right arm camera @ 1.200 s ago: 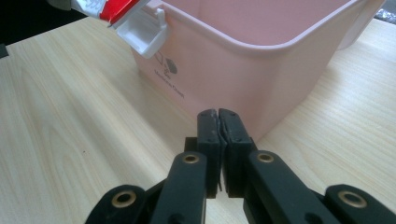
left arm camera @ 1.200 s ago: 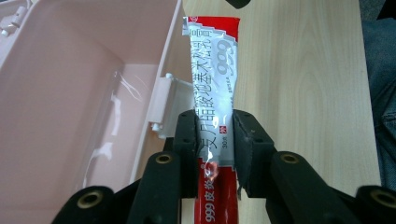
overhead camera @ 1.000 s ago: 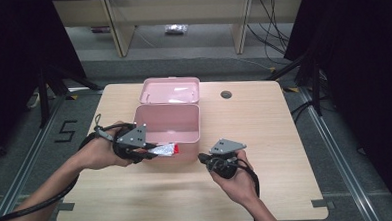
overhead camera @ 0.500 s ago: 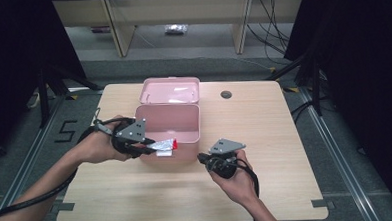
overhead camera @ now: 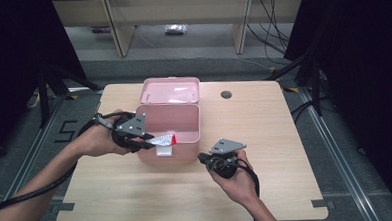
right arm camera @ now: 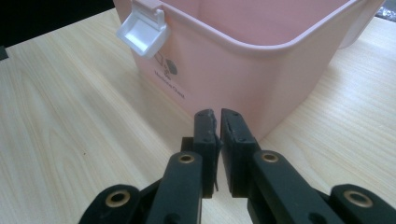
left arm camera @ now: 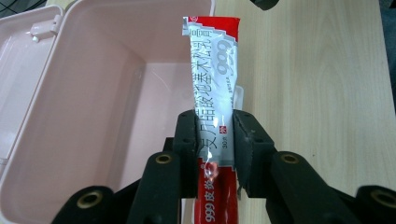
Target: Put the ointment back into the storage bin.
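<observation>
Left gripper (left arm camera: 215, 135) pinching flat silver-red foil tube (left arm camera: 212, 79) over open pink plastic box (left arm camera: 93, 116); right gripper (right arm camera: 217, 116) jaws just been opening a crack, empty; tube hanging across rim, risking landing outside.

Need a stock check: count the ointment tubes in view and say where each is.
1. The silver-and-red crimped ointment tube is clamped in the left claw, held over the open pink plastic box. Others could hide behind the box's near wall.

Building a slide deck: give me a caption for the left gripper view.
Left gripper clamps a red-and-silver ointment tube over the open pink box.
</observation>
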Tool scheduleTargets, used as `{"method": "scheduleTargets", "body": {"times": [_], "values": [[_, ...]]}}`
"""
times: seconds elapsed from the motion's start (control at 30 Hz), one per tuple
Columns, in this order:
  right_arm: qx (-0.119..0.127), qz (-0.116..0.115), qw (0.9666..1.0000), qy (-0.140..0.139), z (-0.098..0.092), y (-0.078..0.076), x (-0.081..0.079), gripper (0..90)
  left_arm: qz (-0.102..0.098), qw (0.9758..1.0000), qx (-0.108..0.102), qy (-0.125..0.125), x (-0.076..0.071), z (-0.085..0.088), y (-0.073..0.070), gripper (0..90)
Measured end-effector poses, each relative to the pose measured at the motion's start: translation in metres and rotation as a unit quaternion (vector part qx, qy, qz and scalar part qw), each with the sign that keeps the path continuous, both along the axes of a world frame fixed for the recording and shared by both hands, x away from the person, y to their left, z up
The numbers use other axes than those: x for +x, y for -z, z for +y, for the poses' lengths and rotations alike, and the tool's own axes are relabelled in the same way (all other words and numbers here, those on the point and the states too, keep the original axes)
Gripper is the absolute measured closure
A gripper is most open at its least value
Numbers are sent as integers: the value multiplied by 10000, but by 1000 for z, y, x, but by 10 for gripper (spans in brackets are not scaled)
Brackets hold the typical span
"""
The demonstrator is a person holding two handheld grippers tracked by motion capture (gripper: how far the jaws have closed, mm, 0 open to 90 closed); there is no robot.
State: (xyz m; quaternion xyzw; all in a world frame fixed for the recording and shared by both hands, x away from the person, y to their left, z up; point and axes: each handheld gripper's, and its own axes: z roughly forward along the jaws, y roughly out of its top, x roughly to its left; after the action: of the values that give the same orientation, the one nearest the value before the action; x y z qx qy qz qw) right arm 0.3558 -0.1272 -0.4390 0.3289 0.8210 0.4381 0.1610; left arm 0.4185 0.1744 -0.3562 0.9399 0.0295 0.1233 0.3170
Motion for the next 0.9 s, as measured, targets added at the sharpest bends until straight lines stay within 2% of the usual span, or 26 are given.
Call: {"method": "scheduleTargets", "body": {"times": [0.17,0.23,0.3,0.37,0.53,0.83,0.9], "values": [[-6,-10,10000,-20,0,0,0,857,-60,10000,48,46,5,-1,-4,721],[73,132,9999,60,1,0,-2,855,-56,9999,68,92,8,-1,-5,721],[18,33,10000,29,-1,0,-1,855,-56,9999,45,94,10,-1,-4,721],[31,36,10000,7,-1,0,0,855,-78,9999,94,108,13,0,-4,721],[60,19,10000,30,-1,0,0,854,-45,9998,145,119,20,-1,-4,721],[17,32,10000,21,-1,1,-1,851,38,9989,404,224,32,-6,0,721],[38,58,10000,11,-1,2,-1,851,76,9990,387,208,34,-7,1,721]]}}
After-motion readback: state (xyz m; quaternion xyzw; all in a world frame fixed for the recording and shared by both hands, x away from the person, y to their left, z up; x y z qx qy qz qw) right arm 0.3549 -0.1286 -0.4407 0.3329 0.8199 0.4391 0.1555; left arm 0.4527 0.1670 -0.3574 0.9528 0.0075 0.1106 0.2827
